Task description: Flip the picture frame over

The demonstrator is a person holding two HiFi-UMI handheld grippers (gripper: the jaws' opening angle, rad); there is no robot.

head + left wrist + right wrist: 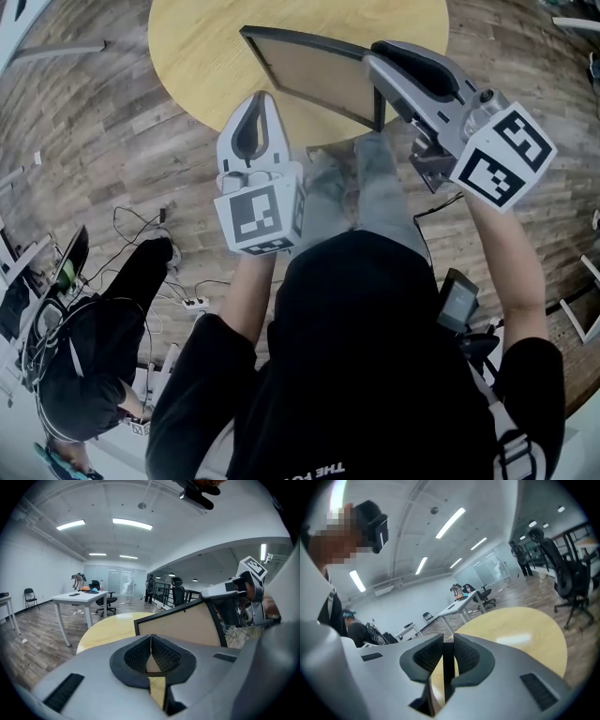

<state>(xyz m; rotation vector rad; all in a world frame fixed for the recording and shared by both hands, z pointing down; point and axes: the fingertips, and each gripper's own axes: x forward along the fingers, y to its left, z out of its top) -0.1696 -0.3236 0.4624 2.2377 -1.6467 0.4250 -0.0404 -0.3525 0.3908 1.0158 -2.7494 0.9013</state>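
Picture frame [314,75] is held tilted over the table [197,56], its edge pinched in the right claw [375,58], just ahead of the closed, empty left claw [261,101]; slipping or swinging could be caused by this thin one-sided grip.

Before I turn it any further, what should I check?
1. Right hand-held gripper clamped on the picture frame edge: ok.
2. Left hand-held gripper shut, empty, off the frame: ok.
3. Frame's lower edge clear of the table: cannot tell, hidden.
4. Visible tabletop free of other things: ok.
5. Flip finished: not ok, frame is tilted up, not lying flat.
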